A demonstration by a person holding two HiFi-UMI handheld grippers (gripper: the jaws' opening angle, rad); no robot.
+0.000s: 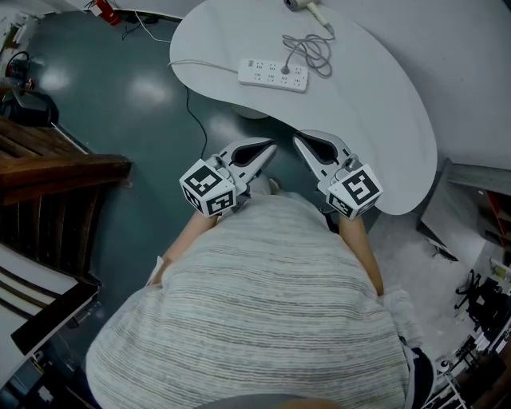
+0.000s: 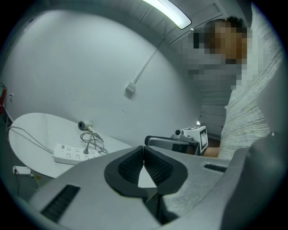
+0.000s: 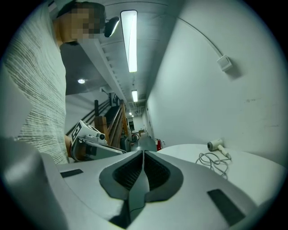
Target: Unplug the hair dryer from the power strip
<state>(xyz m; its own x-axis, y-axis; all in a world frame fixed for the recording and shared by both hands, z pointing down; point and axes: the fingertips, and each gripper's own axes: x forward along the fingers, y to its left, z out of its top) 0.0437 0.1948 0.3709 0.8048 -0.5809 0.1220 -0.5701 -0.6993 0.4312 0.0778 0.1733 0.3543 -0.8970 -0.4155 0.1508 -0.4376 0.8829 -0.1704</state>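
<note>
Right now I hold my left hand-held gripper (image 1: 270, 147) and my right hand-held gripper (image 1: 298, 140) close in front of my body, side by side, their tips angled toward each other. Both have their jaws pressed together with nothing between the pads; each gripper view shows the ribbed pads meeting at the tip.

The power strip (image 1: 273, 74) lies flat on the white rounded worktop (image 1: 375, 104), ahead of both tips and well apart from them, a little nearer the line of my left one. The grey plug (image 1: 285, 69) sits in the strip's top face. From it the cord (image 1: 310, 49) runs in a loose coil to the hair dryer (image 1: 302, 5), which lies at the far edge of the worktop, partly cut off by the top of the head view. The strip's own white lead (image 1: 200, 62) runs off to the left across the worktop.

My left tip hangs over the dark floor (image 1: 120, 104) just short of the worktop's near edge; my right tip reaches that edge. Neither touches the strip, plug or cord.
</note>
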